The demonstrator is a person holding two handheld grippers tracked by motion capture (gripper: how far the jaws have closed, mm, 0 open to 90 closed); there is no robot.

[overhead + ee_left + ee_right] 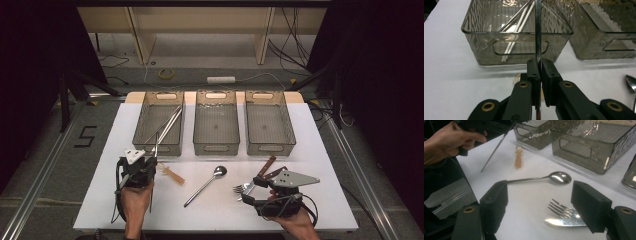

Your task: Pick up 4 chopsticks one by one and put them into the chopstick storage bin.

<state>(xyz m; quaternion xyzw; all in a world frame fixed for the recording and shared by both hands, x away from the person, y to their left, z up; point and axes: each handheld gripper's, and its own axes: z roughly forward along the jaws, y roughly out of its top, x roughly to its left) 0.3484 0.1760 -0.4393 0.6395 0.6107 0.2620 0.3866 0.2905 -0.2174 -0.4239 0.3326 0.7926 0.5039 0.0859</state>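
My left gripper [540, 65] is shut on a thin metal chopstick [538, 30] that stands nearly upright between its pads. In the high view the left gripper [153, 161] is just in front of the left bin [142, 116], with the chopstick [156, 144] reaching up over the bin's near wall. That bin [484, 53] holds white and metal chopsticks [520, 22]. My right gripper [539, 205] stands open low over the table, with a fork [562, 211] and a knife blade [566, 222] lying between its jaws, untouched. From above, the right gripper [252, 191] is at the front right beside the fork [243, 188].
A spoon [206, 184] lies in the middle of the white table [310, 150], and a small tan utensil [173, 175] lies to its left. A brown-handled knife [267, 165] lies by the right gripper. The middle bin [216, 135] and the right bin [269, 137] stand at the back.
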